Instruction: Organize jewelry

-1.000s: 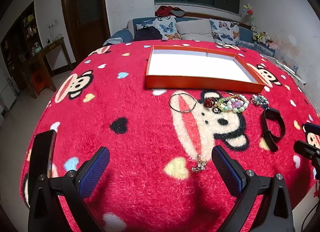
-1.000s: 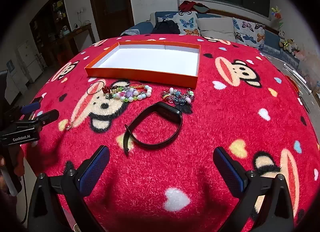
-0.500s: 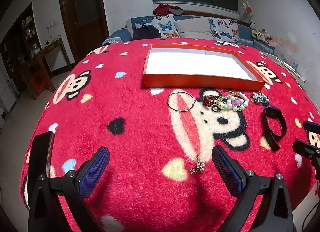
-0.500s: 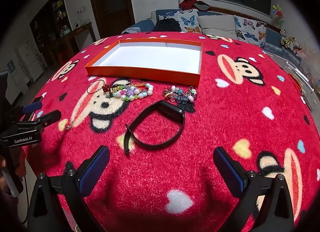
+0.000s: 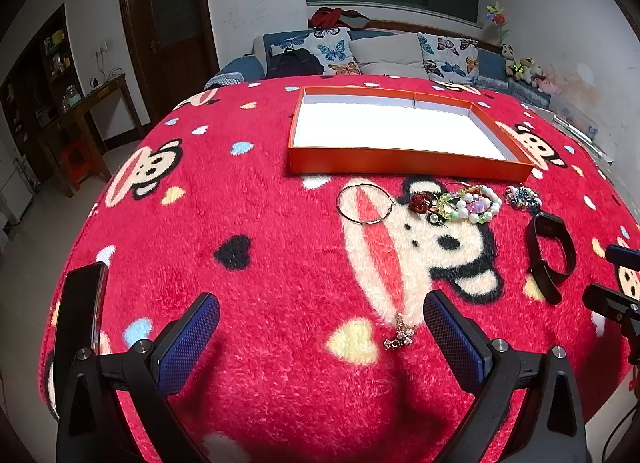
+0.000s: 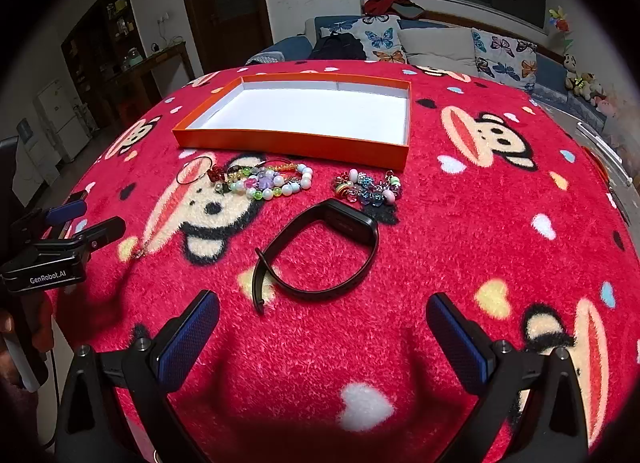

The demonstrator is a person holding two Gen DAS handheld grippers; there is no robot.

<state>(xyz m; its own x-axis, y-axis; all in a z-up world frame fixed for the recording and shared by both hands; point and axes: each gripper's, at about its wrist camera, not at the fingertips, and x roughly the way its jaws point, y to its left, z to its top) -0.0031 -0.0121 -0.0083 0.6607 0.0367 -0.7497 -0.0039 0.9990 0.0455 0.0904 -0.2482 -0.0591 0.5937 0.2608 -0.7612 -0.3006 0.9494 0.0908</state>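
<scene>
My left hand-held gripper (image 5: 320, 337) has crept closer to the gold charm (image 5: 400, 337) near the counter's front edge — jaws spread, nothing pinched — orange tray (image 5: 408, 162) still empty.

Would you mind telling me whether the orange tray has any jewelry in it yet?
Empty: the orange tray shows only bare white floor in both views.

Left gripper (image 5: 320, 337) and right gripper (image 6: 322, 337) were held low in frame, blue-padded jaws spread wide, gripping nothing.
</scene>
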